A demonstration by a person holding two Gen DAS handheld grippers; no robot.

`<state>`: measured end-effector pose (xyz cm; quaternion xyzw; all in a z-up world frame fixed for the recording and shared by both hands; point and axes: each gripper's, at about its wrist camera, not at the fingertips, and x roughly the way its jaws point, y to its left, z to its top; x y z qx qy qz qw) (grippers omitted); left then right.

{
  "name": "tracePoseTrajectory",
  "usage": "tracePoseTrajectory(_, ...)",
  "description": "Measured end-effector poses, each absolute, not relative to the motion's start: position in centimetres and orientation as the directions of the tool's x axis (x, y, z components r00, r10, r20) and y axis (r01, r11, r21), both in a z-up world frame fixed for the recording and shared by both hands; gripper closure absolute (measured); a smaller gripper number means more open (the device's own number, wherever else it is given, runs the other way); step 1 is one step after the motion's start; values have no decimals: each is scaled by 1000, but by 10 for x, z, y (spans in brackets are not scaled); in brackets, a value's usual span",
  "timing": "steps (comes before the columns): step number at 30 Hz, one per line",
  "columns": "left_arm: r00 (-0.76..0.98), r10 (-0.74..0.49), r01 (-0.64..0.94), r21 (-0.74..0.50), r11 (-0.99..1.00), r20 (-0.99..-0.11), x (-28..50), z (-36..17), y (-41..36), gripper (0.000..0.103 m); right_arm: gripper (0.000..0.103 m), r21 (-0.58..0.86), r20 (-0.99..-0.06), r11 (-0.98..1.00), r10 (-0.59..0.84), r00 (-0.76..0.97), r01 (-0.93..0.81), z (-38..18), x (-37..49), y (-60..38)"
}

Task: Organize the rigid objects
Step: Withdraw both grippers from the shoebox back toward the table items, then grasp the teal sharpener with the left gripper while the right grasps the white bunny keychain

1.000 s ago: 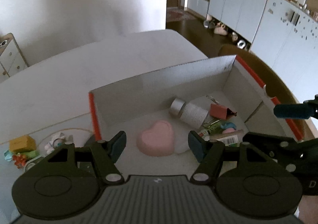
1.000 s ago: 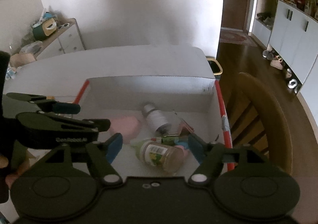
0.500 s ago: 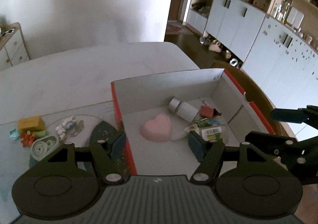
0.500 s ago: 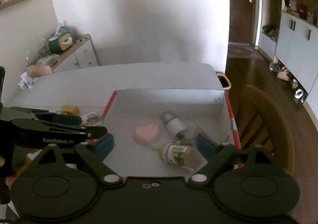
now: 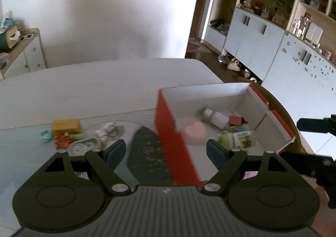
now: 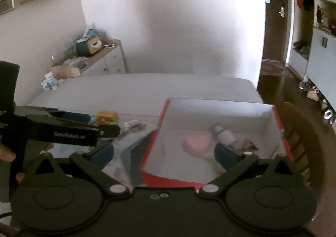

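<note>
Your left gripper (image 5: 166, 150) and right gripper (image 6: 164, 154) both hover with fingers spread, holding nothing; the pink heart (image 5: 194, 133) lies inside the box (image 5: 168, 129); small toys (image 5: 65, 132) sit on the worktop (image 5: 94, 87) beside it.

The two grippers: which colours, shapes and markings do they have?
Both the left gripper and the right gripper are matte black, with round discs, silver pivot pins and dark blue-teal finger pads. The left gripper's side carries pale lettering, seen in the right wrist view.

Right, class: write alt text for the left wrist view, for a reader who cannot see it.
An open, empty left gripper hovers over the red wall of a cardboard box holding a pink heart and bottles. Small toys and a yellow block lie on the table to its left.
</note>
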<state>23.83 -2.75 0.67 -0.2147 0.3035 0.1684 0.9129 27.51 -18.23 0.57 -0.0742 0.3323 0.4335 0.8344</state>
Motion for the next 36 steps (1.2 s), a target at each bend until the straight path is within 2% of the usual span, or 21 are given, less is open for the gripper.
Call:
tracePoseTrajectory(8, 779, 204, -451, -305, 838, -593, 194, -7, 26, 19, 1, 207, -628, 622, 676, 385, -755, 0, 254, -139)
tracePoseTrajectory(17, 770, 255, -472, -253, 845, -586, 166, -27, 81, 19, 1, 193, -656, 648, 644, 394, -737, -12, 241, -86)
tracePoseTrajectory(24, 755, 245, -482, -263, 836, -608, 157, -59, 132, 19, 3, 162, -689, 672, 601, 405, -722, -25, 245, -40)
tracePoseTrajectory(36, 706, 298, -561, -251, 789, -642, 156, -120, 199, 19, 9, 118, -733, 699, 540, 413, -705, -60, 270, 22)
